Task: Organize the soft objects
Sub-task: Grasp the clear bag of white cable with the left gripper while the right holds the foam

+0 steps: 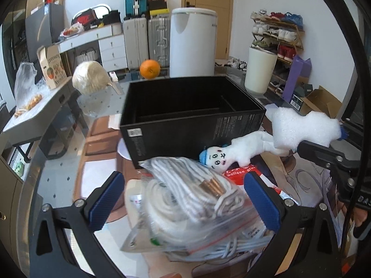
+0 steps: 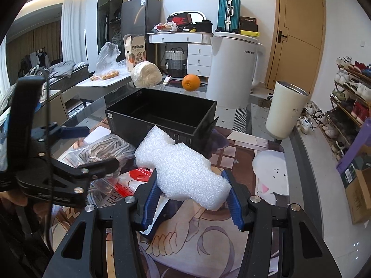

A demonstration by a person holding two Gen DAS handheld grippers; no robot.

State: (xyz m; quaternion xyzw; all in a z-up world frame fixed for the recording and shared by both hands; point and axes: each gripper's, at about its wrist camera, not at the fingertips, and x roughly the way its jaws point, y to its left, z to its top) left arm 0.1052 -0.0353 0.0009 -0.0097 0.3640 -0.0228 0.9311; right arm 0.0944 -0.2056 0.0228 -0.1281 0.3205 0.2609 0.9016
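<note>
Blue-padded right gripper [image 2: 191,199]: jaws narrowed onto the white foam piece [image 2: 180,169], pads pressing both its sides, foam lifted clear of the mat.
Left gripper [image 1: 185,199]: jaws wide, standing either side of the bag of white rope [image 1: 197,208]; pads not touching it.
Rope bag: lies on the table just in front of the black box [image 1: 185,115].
Stuffed doll [image 1: 231,153]: white with a blue cap, lying against the box's front wall, beside the bag.
Black box: open-topped, nothing visible inside but dividers.
Orange [image 2: 191,82]: beyond the box, near the white kettle [image 2: 231,69].
</note>
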